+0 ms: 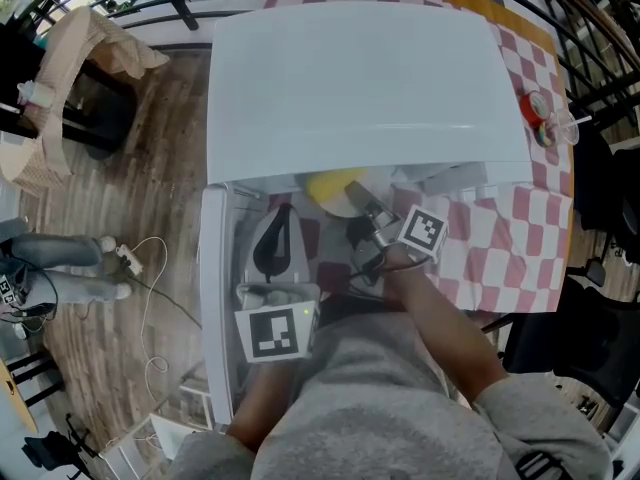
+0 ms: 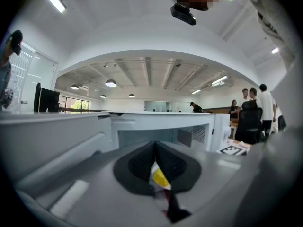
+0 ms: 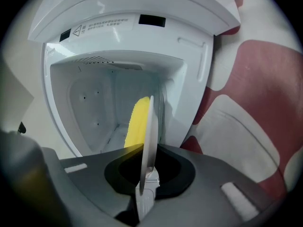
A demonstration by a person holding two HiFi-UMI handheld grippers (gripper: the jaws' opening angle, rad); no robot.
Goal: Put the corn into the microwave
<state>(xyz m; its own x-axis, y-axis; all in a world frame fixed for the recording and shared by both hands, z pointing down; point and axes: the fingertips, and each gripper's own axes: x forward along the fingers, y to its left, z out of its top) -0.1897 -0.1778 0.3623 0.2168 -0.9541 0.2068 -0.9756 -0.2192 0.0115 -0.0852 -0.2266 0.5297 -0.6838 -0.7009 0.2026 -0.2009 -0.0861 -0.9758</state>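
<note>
Corn [image 3: 136, 122] rides plate [image 3: 151, 126] pinched by near-level right gripper [image 3: 147, 174].

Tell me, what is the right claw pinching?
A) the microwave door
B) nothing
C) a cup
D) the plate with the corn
D: the right claw is shut on the edge of the white plate, with the yellow corn lying on it, just in front of the open microwave.

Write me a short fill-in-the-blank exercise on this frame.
1. The right gripper is shut on the rim of a white ____.
2. The corn is ____ in colour.
3. The door of the microwave stands ____.
Missing words: plate; yellow; open.
</note>
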